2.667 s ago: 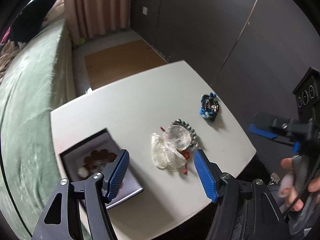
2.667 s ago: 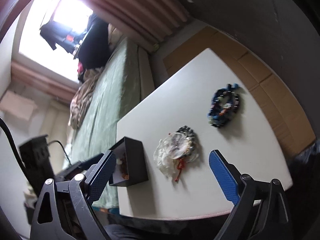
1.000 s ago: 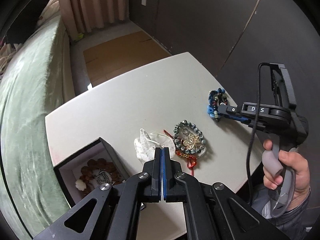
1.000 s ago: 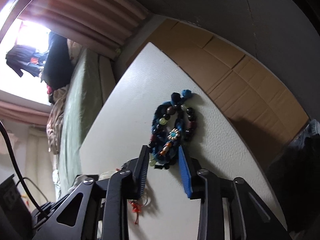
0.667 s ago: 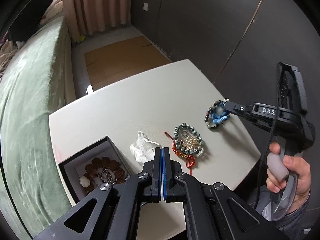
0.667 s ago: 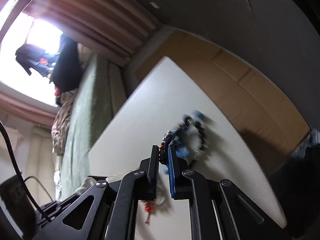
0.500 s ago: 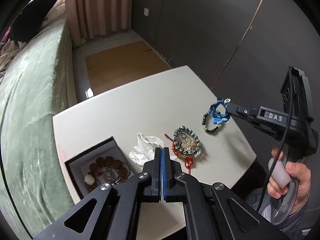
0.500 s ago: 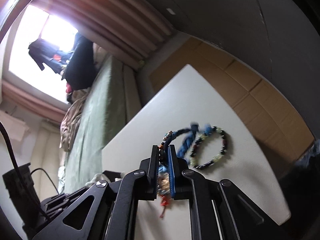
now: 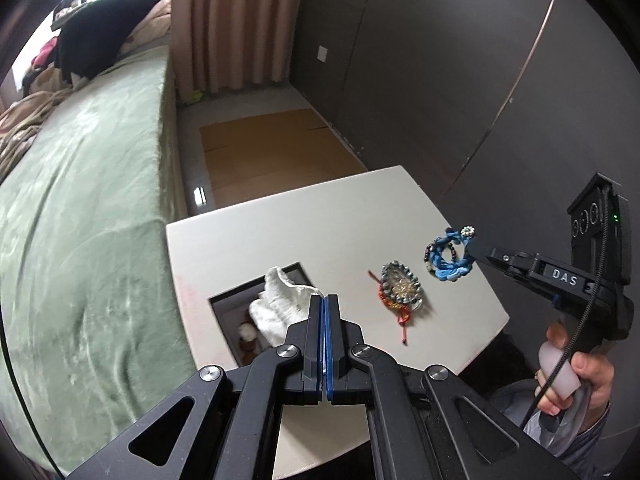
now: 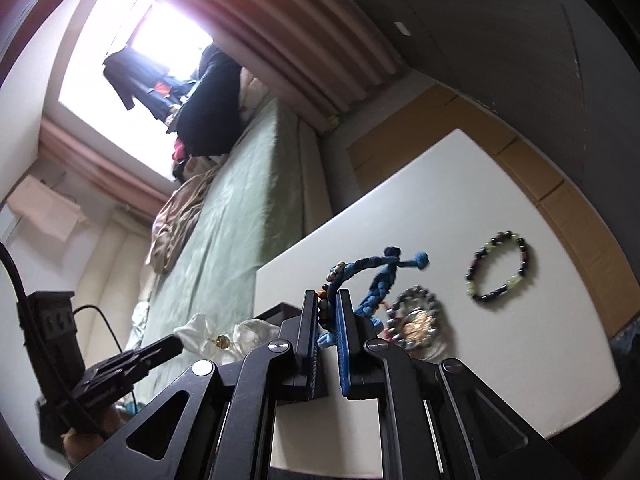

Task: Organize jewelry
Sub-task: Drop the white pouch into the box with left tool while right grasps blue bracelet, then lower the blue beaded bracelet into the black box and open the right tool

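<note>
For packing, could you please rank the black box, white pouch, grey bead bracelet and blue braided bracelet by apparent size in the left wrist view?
1. black box, though partly hidden
2. white pouch
3. grey bead bracelet and blue braided bracelet: they look alike, so unranked

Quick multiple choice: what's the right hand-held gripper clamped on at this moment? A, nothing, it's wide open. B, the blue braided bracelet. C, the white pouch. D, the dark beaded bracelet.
B: the right hand-held gripper is shut on the blue braided bracelet, held up off the white table, while the dark beaded bracelet lies loose on the table and the white pouch is in the left hand-held gripper.
</note>
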Tool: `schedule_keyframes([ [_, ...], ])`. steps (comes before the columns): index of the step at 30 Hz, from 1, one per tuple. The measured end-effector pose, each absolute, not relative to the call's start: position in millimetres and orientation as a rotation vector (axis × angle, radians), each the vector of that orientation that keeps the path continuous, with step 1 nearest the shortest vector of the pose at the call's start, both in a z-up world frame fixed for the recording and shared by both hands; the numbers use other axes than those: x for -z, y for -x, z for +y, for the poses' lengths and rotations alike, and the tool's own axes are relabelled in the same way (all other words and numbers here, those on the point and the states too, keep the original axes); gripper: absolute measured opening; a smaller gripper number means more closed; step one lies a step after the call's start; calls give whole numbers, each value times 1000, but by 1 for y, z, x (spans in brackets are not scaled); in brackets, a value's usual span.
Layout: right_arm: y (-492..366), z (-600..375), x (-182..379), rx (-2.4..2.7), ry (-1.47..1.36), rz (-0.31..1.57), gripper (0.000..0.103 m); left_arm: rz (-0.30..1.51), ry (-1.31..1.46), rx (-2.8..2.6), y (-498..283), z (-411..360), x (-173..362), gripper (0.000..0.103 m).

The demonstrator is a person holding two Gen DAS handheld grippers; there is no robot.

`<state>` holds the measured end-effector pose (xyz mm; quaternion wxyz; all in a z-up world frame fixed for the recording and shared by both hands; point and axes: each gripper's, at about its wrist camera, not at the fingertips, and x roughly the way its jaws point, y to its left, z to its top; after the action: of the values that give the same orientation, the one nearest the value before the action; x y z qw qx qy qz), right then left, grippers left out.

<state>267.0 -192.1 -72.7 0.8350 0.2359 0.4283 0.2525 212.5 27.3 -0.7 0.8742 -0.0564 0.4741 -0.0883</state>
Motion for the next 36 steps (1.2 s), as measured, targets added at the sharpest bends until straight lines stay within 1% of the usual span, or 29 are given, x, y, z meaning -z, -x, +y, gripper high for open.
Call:
schedule_keyframes([
  [11, -260, -171, 73, -583, -452, 914, 10, 1019, 166, 178, -220, 38, 24, 0],
  [12, -260, -170, 73, -591, -450, 915, 10, 1037, 175, 185, -223, 38, 28, 1],
  [13, -260, -169, 71, -595, -448, 915, 10, 1057, 179, 186, -226, 38, 32, 4],
  [15, -261, -165, 70, -613, -446, 915, 10, 1099, 184, 179, -230, 39, 39, 24],
  [16, -261, -164, 70, -621, -448, 916, 10, 1105, 189, 169, -230, 41, 41, 50],
  [17, -261, -162, 70, -634, -451, 916, 10, 1095, 195, 161, -229, 43, 41, 68],
  [19, -262, -156, 72, -652, -455, 923, 10, 1064, 197, 145, -225, 49, 37, 76],
  [36, -255, -75, 93, -826, -395, 972, 10, 1007, 251, 11, -194, 115, 19, 76],
])
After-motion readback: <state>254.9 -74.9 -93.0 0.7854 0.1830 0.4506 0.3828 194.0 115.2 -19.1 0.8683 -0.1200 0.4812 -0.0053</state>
